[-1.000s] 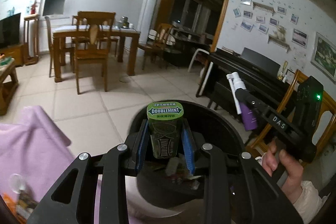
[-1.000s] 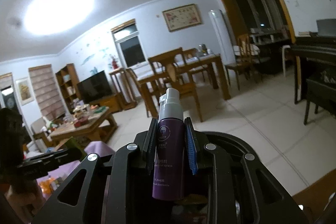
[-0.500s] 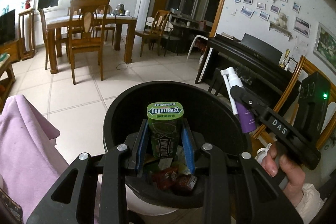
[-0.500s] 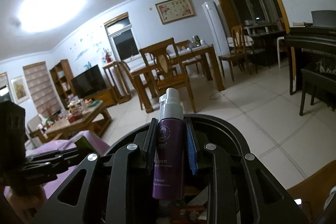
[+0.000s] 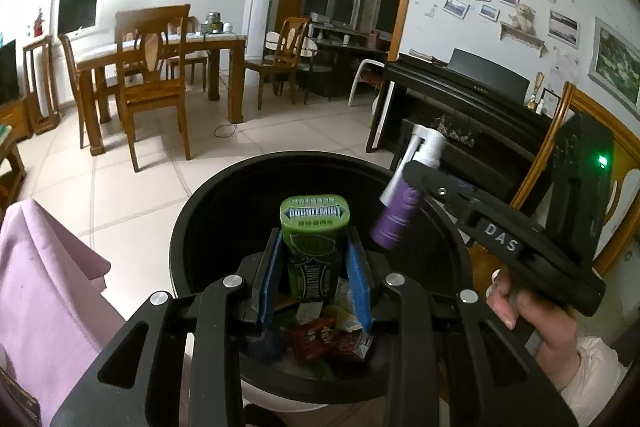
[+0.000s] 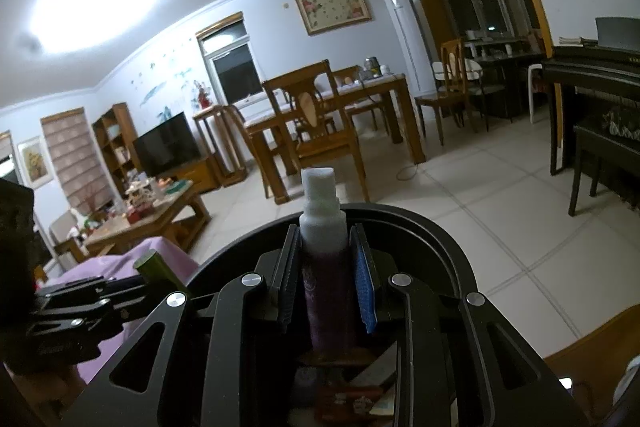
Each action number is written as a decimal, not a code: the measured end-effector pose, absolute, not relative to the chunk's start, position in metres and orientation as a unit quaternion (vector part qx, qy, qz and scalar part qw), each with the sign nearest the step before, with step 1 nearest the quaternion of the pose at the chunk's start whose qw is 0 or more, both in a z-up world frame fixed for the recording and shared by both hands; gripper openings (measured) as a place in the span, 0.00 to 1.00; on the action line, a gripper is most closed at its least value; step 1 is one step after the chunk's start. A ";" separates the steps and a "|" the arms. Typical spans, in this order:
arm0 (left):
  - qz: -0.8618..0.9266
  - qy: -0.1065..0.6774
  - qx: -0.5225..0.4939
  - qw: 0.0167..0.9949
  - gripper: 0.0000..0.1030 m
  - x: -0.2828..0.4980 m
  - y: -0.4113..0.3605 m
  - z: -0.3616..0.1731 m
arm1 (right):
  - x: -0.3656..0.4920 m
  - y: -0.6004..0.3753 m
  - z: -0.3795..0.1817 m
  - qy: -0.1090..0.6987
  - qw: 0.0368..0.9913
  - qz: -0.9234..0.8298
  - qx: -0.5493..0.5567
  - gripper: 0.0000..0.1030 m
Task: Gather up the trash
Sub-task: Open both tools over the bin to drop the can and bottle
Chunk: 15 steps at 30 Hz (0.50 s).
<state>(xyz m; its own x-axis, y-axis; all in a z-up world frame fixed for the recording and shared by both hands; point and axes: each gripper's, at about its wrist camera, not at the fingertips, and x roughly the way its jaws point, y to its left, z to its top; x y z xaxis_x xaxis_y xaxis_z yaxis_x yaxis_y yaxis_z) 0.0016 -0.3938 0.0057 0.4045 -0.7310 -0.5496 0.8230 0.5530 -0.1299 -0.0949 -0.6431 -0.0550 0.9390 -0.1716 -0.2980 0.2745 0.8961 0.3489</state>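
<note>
Left gripper (image 5: 314, 267) jaws clamp a green Doublemint tin (image 5: 314, 247), upright, centre of the left wrist frame, over the mouth of the black trash bin (image 5: 200, 227). Wrappers (image 5: 320, 335) lie in the bin bottom, just below the tin. Right gripper (image 6: 326, 275) jaws closed on a purple spray bottle (image 6: 326, 283), white cap up, centre of its frame, also above the bin (image 6: 440, 239). In the left view the bottle (image 5: 396, 219) sits tilted at centre right over the bin rim, a hand (image 5: 536, 323) at lower right holding that gripper. Pink cloth (image 5: 44, 287) lower left. Tiled floor (image 5: 132, 195) beyond the bin.
</note>
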 end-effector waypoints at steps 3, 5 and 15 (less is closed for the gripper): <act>-0.468 0.277 0.089 0.834 0.38 -0.003 -0.393 0.009 | -0.096 -0.641 -0.054 0.128 0.965 -0.116 0.196 0.29; -0.464 0.268 0.095 0.839 0.63 -0.006 -0.392 0.012 | -0.097 -0.641 -0.053 0.124 0.966 -0.116 0.196 0.49; -0.447 0.219 0.115 0.860 0.95 -0.020 -0.381 0.026 | -0.108 -0.637 -0.049 0.094 0.965 -0.116 0.217 0.86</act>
<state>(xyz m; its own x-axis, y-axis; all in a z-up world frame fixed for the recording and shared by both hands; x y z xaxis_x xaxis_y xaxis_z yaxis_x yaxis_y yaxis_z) -0.0199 -0.3807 0.0259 0.5042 -0.7185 -0.4791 0.8191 0.5737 0.0016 -0.1078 -0.6365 -0.0489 0.9553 -0.1835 -0.2316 0.2650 0.8787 0.3970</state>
